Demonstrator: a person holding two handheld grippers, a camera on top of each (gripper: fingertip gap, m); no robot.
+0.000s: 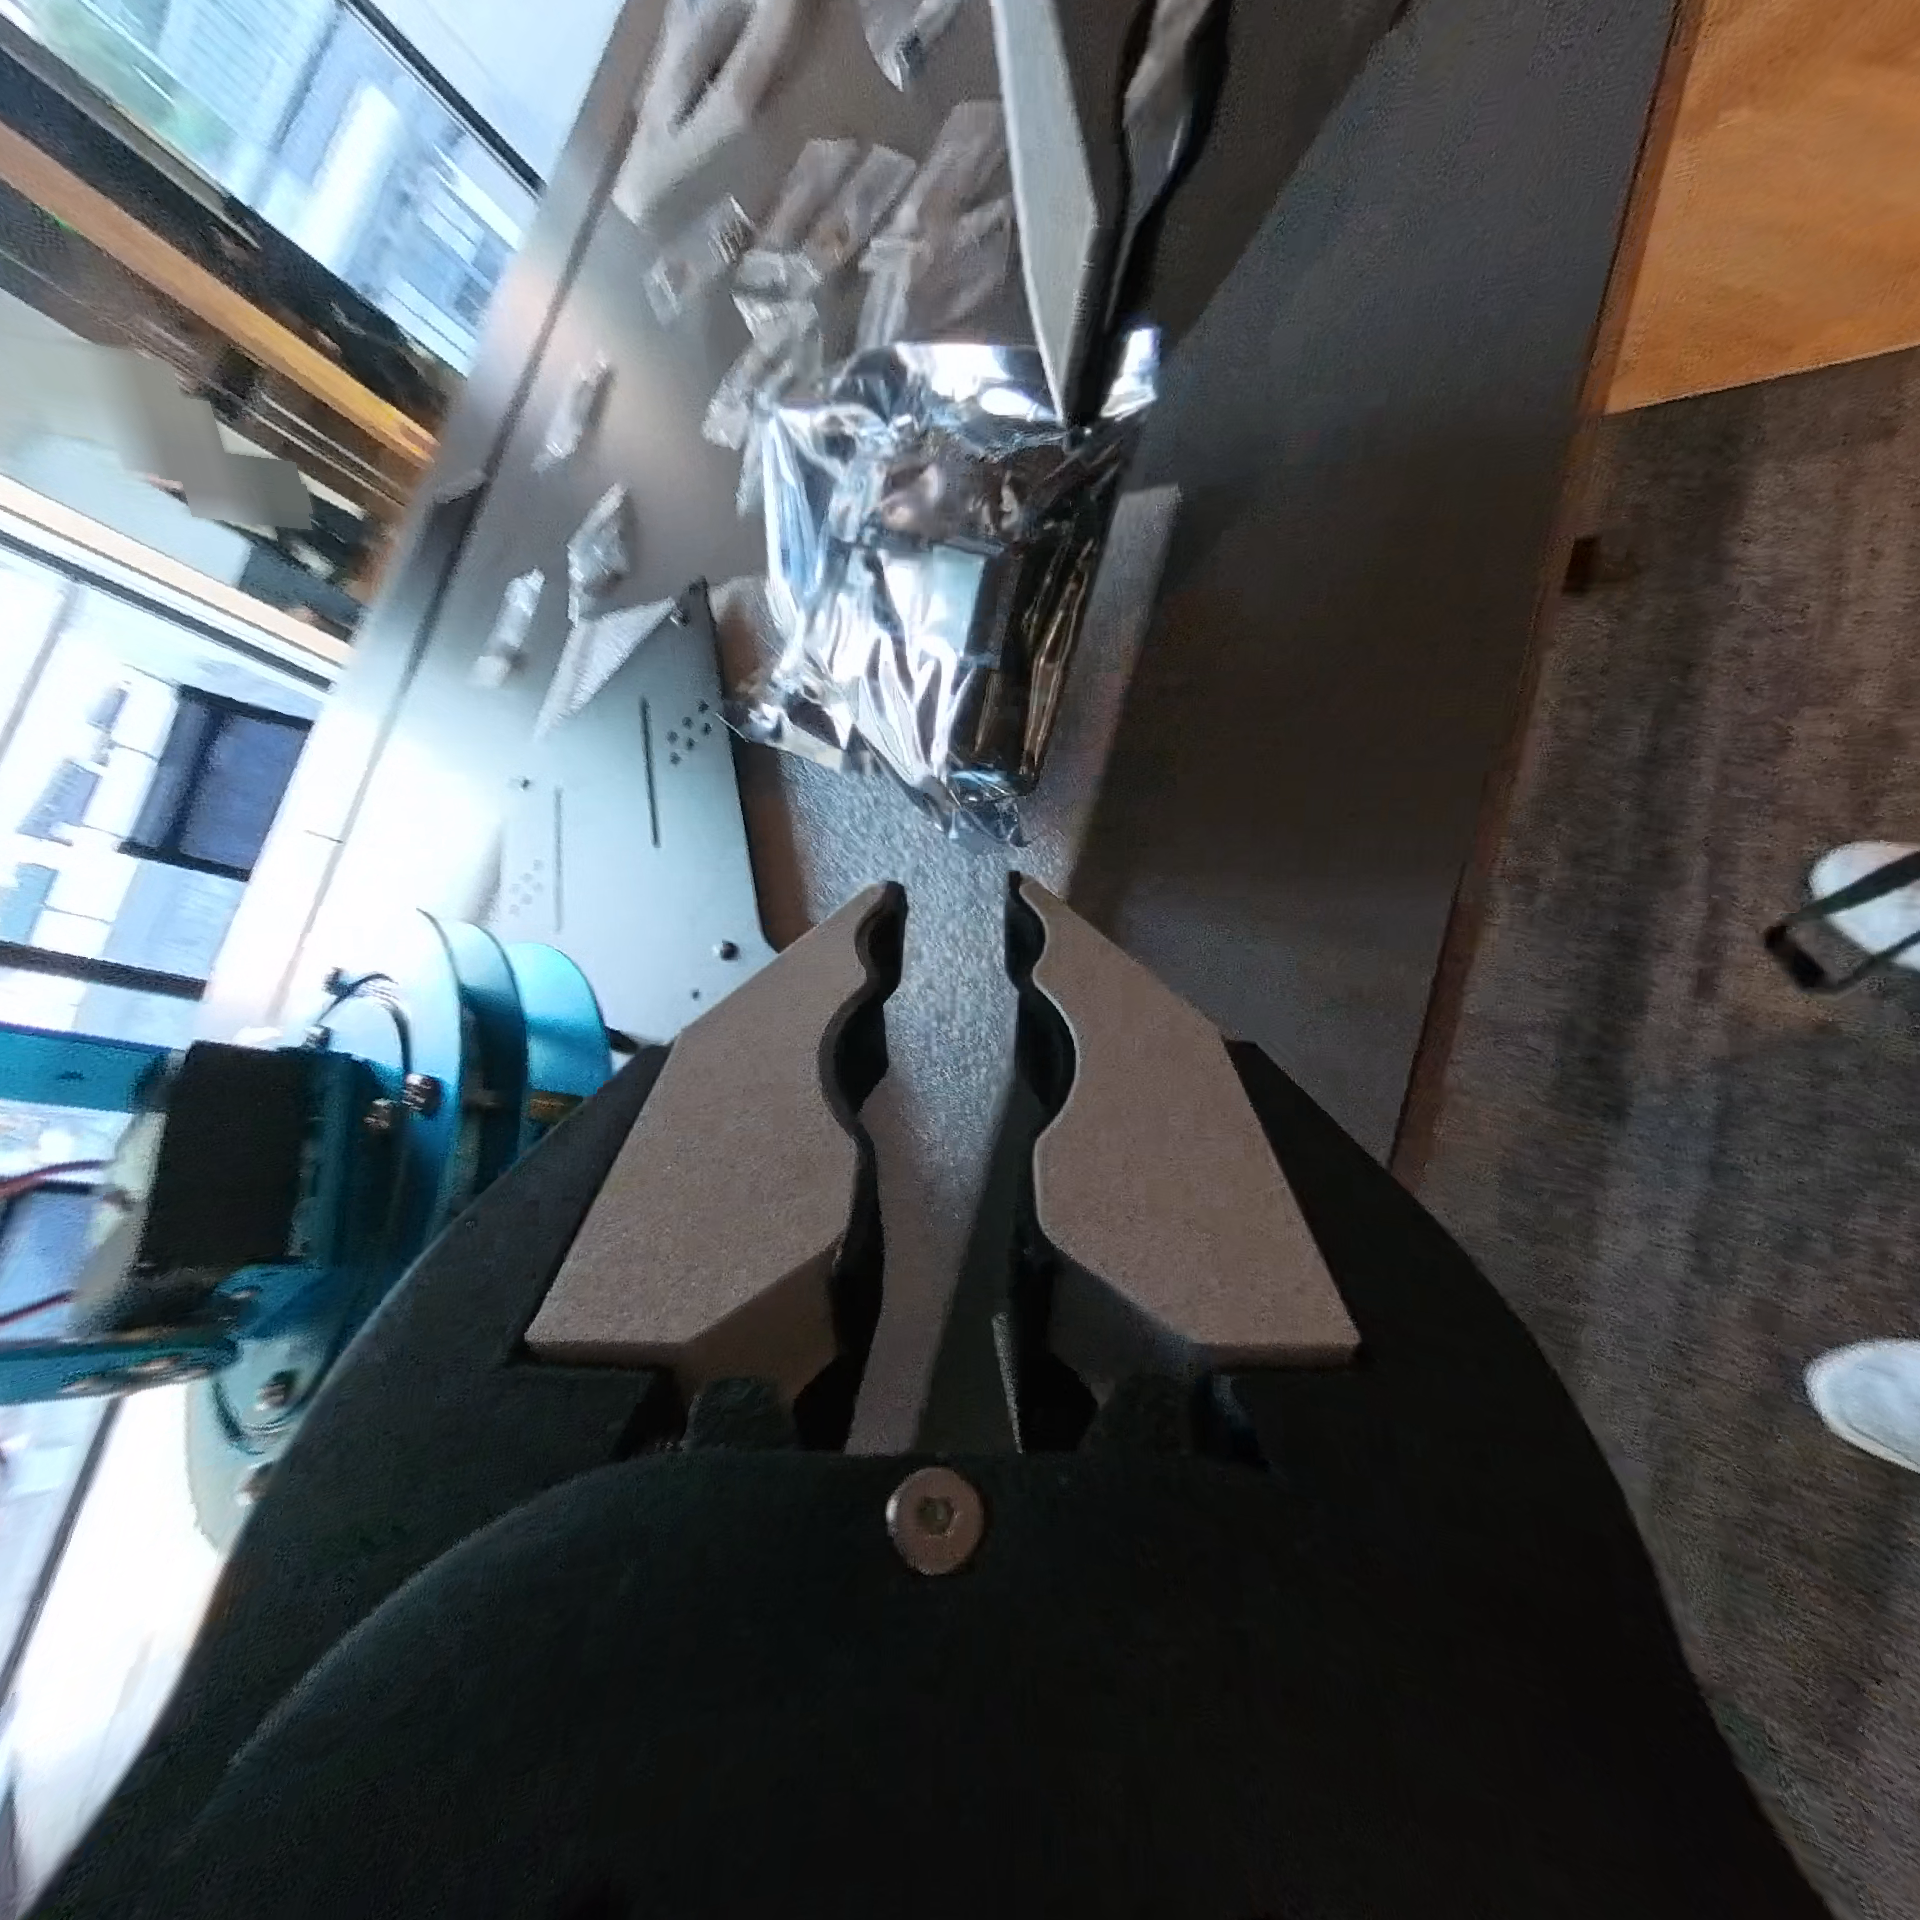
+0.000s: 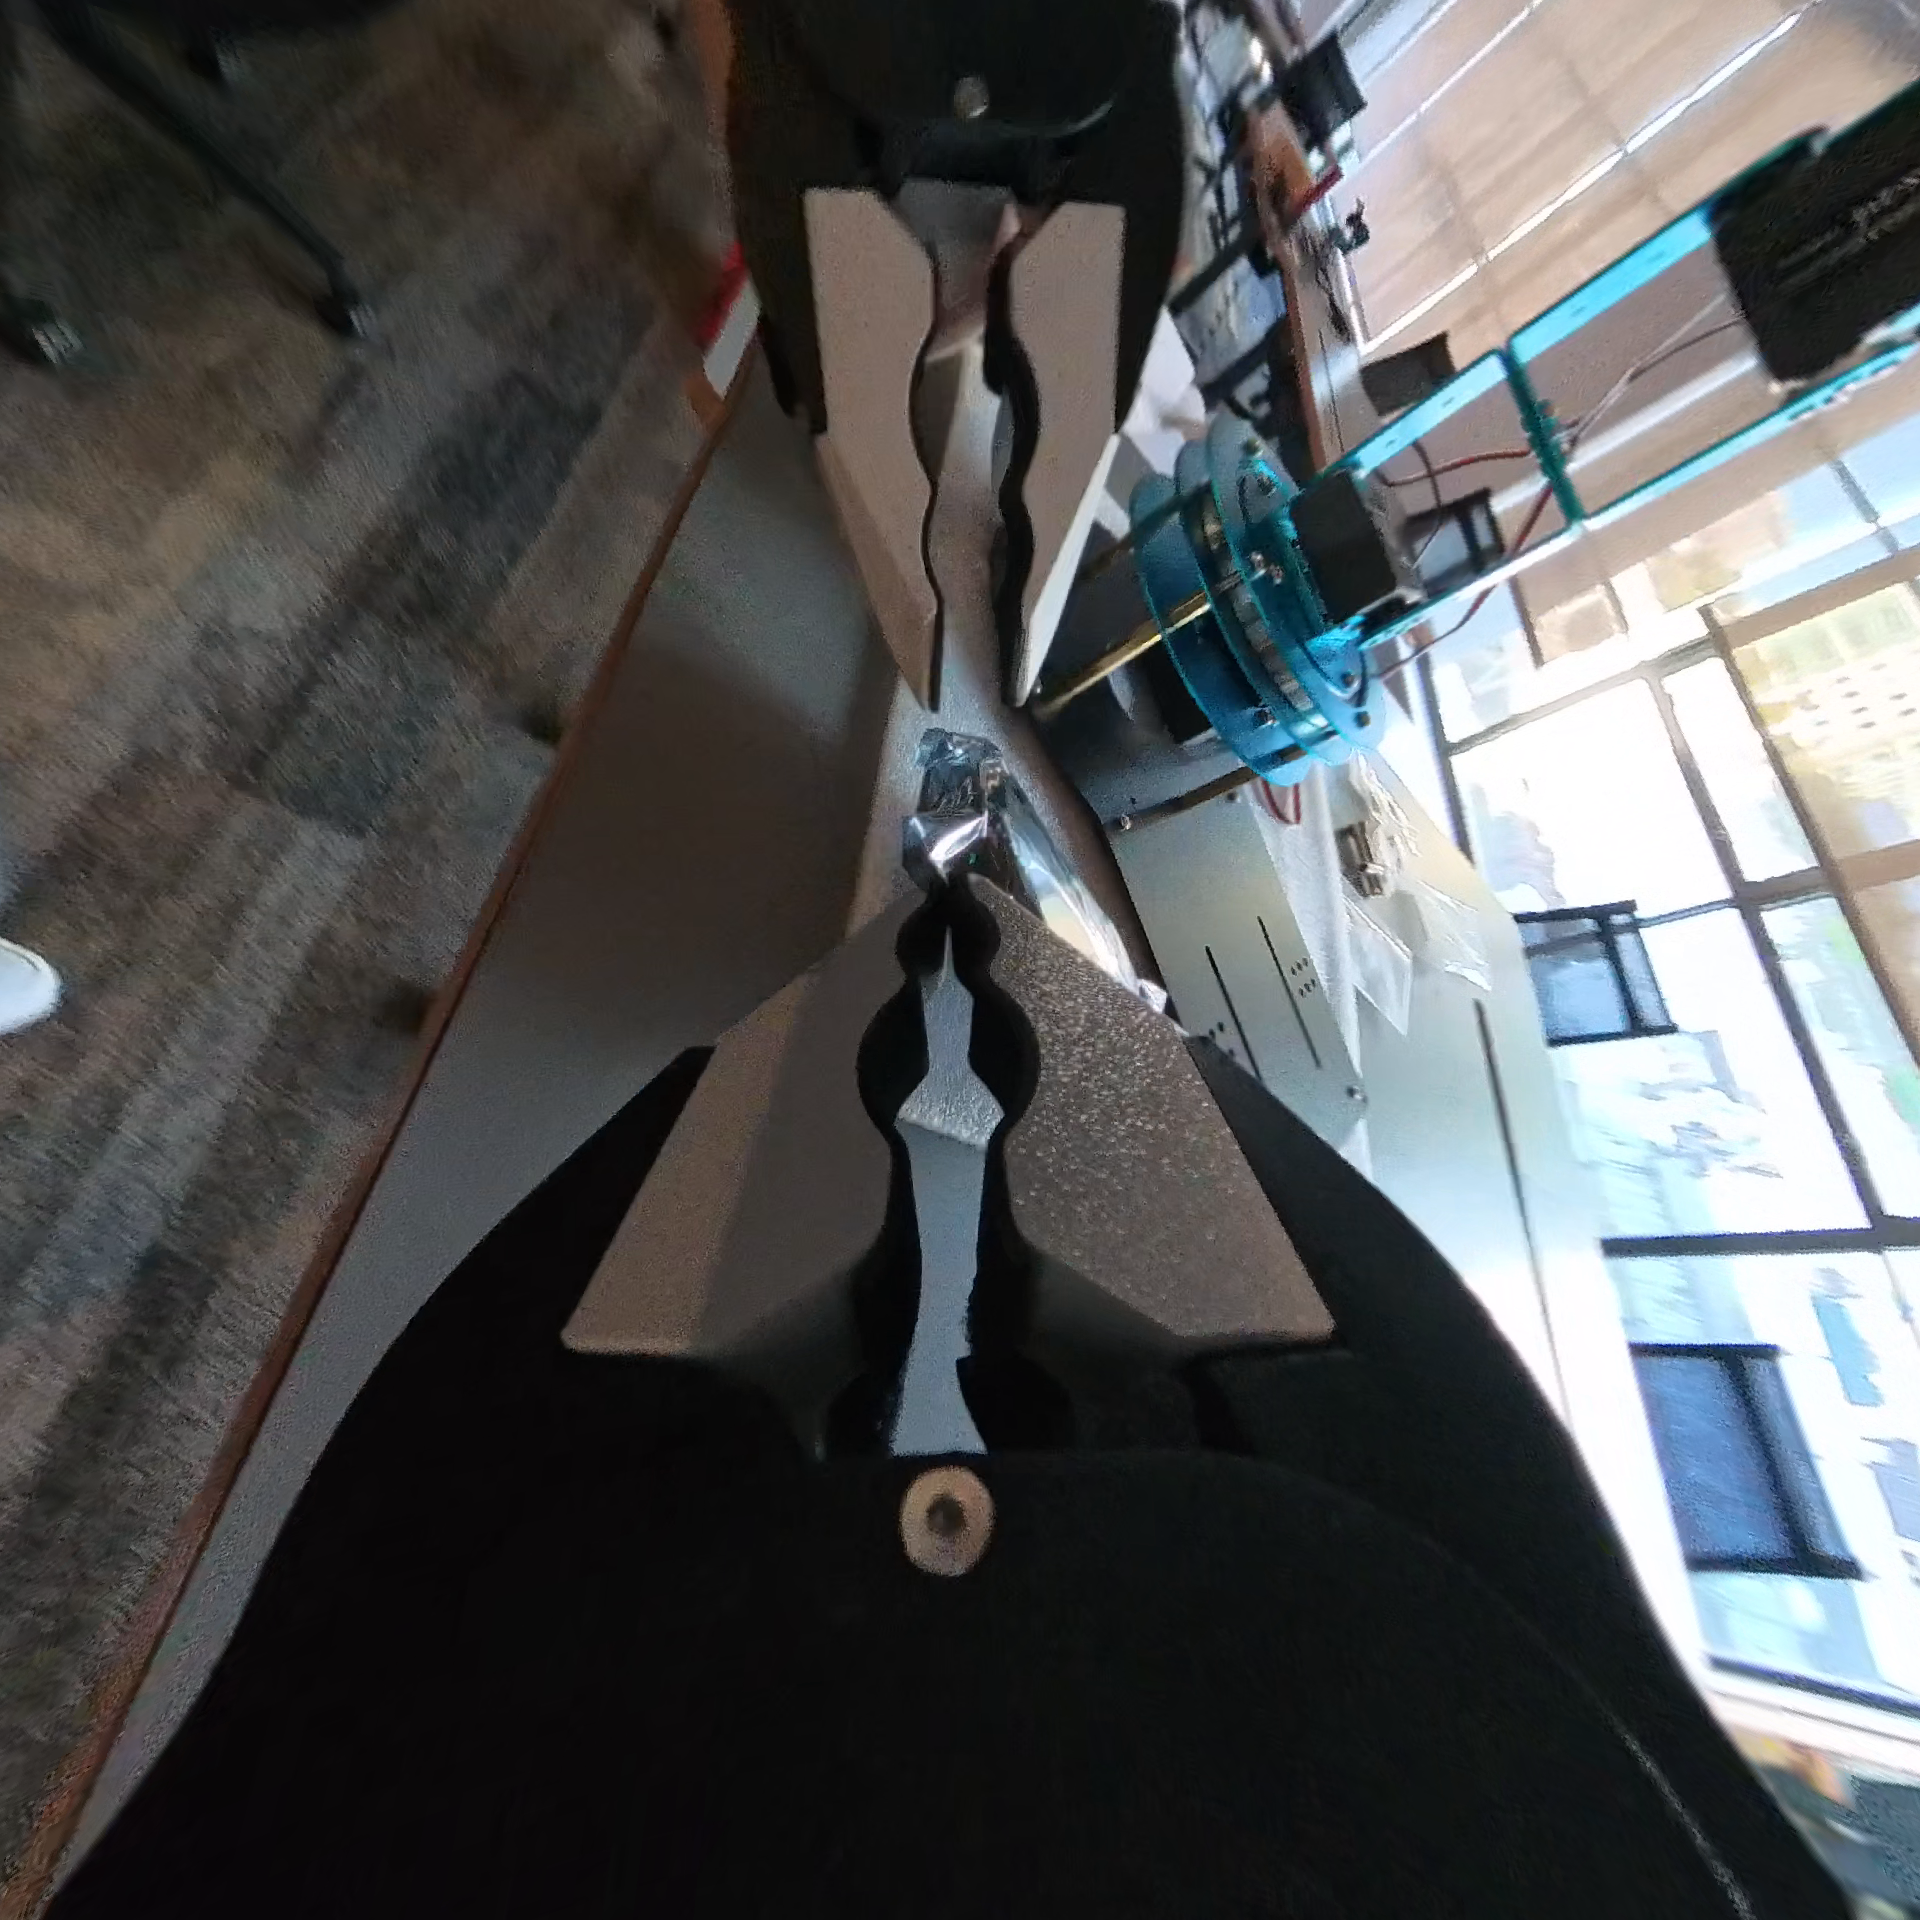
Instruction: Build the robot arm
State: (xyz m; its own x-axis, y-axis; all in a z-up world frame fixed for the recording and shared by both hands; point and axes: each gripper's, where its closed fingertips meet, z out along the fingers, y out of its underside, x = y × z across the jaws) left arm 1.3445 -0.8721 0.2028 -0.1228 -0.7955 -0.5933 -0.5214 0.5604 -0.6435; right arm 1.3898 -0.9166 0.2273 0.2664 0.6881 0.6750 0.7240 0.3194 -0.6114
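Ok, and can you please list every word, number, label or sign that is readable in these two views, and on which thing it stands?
No text can be read in either view.
White patch on the foil bag: too blurred to read.
Faint marks on the black block on the turquoise frame: too blurred.
Grey metal plate: only slots and holes, no writing.
Small clear bags: too blurred to tell.

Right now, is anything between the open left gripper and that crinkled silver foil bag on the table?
Nothing visible. In the left wrist view only bare grey table shows between the left gripper and the foil bag, whose near corner lies just past the fingertips. The right gripper is closed on the bag's opposite end, not in the path.
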